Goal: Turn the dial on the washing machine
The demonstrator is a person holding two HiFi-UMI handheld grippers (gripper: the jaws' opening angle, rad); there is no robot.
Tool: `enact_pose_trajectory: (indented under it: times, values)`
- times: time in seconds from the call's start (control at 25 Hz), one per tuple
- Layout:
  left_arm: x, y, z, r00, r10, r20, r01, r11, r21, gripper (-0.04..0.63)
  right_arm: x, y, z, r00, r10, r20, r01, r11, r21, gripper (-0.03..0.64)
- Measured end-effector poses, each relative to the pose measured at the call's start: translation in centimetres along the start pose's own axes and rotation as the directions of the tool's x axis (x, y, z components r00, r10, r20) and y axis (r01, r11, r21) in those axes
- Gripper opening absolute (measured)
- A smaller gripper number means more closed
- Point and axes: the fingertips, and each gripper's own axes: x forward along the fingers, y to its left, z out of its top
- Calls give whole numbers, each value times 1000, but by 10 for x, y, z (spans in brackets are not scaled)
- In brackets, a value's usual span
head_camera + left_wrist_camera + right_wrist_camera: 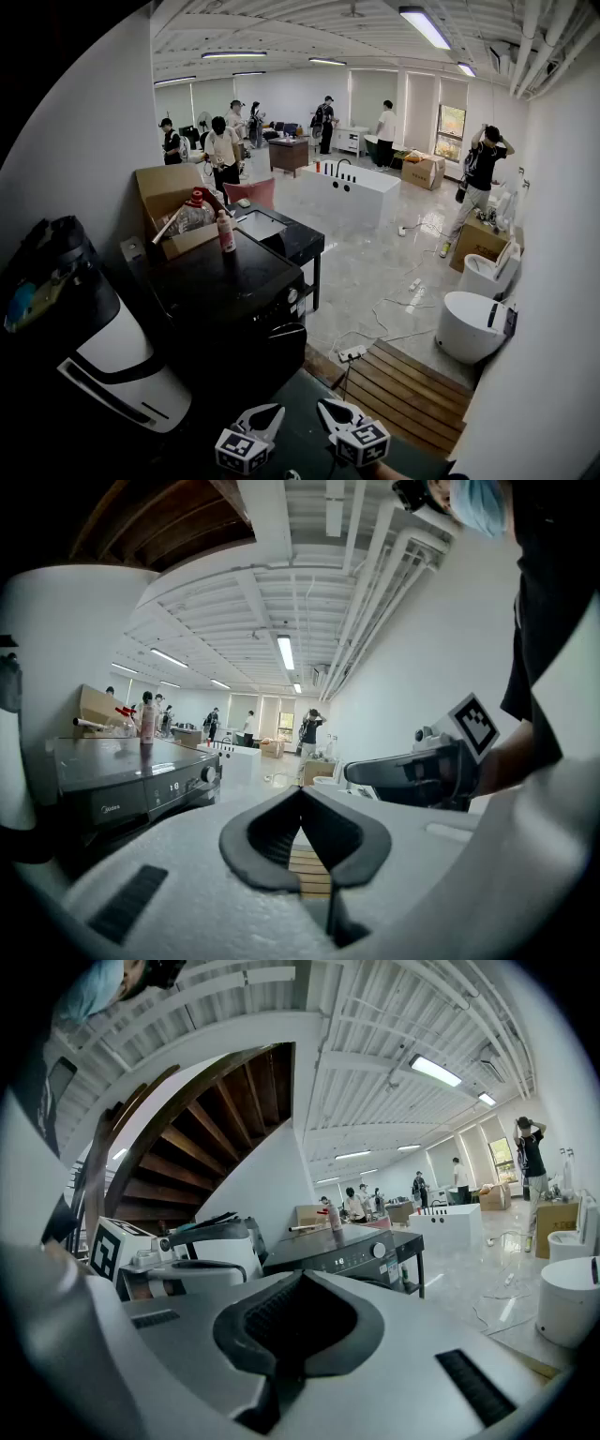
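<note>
Closest to us are our two grippers, held low and side by side. The left gripper (302, 803) is closed tight, its two jaws pressed together with nothing between them. The right gripper (302, 1288) is closed tight too, and it holds nothing. Both are up in the air and touch nothing. Just past them, a little to the right, a wooden step (412, 384) lies on the floor. In front of us and off to the left stands the dark washing machine (220, 281), well apart from both grippers. Its dial (207, 773) is a small round knob on the front panel, near the right end of that panel. In the left gripper view the dial sits to the left of the closed jaws and far beyond them. In the right gripper view it sits above the jaws and to their right, also far off. No gripper is near it. On top of the washing machine, at the back, stand an open cardboard box (169, 192) and a pink bottle (226, 232) just beside it. Behind the washing machine is a black worktop (298, 239). To the right, by the wall, we see a white toilet (469, 323). Farther back stands a long white bathtub (354, 192), and at the far end of the room some people (225, 145) are standing.
</note>
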Motion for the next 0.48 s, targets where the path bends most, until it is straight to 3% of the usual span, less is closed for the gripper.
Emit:
enact_pose_trajectory:
  times: [0.16,0.32,0.48]
  values:
    - [6,20,13,999,-35,30,35,999,10,8,27,6,11,1000,14,7,-15,999,49,-2]
    - [13,39,15,999,-52,15,53,999,-7,8,43,2,24,999,1,35,-3,999,34,-1]
    - [20,54,17,997,-73,13,73,997,-24,58,55,-5,25,999,-23,42,23,1000,20,78]
